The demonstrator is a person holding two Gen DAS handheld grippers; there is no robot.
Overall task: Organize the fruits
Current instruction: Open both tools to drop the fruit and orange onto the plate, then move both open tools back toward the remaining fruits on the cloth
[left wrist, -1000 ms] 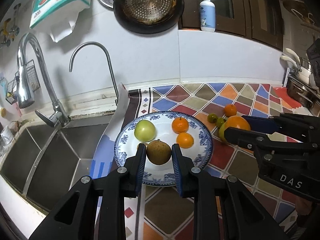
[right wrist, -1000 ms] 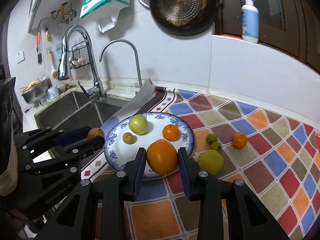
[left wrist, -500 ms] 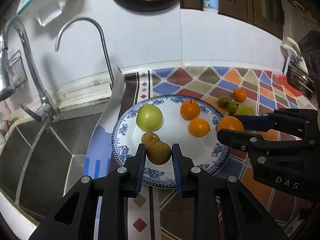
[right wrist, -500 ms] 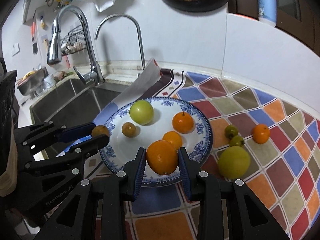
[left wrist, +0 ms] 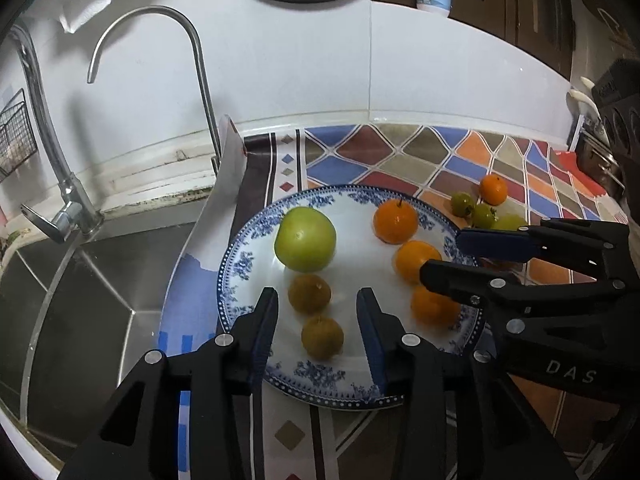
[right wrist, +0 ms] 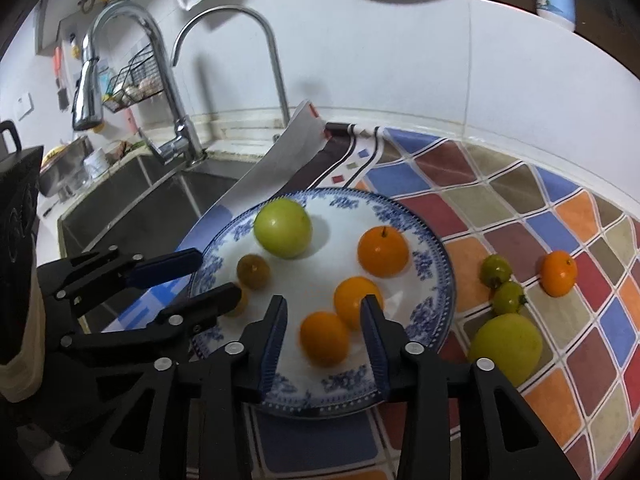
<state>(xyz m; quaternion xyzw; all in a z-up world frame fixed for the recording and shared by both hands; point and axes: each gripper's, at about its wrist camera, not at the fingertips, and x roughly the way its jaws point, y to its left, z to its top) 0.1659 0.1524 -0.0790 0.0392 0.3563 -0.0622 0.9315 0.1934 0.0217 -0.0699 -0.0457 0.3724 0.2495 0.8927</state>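
the left gripper (left wrist: 316, 322) has just been opening; its blue pads now stand clear on either side of a small brown round fruit (left wrist: 322, 337) resting on the blue-and-white patterned china plate (left wrist: 256, 248). the right gripper (right wrist: 324, 330) has likewise just been opening, with a small orange citrus (right wrist: 325, 338) lying free between its jaws on the same plate. the step in hand looks like the release of two fruits at once. four fruits wait on the chequered mat: a large yellow-green round fruit (right wrist: 506, 346), two small green ones (right wrist: 496, 270) and a small orange one (right wrist: 559, 273). next, both grippers should probably back off straight without nudging the round fruits, then go for those.
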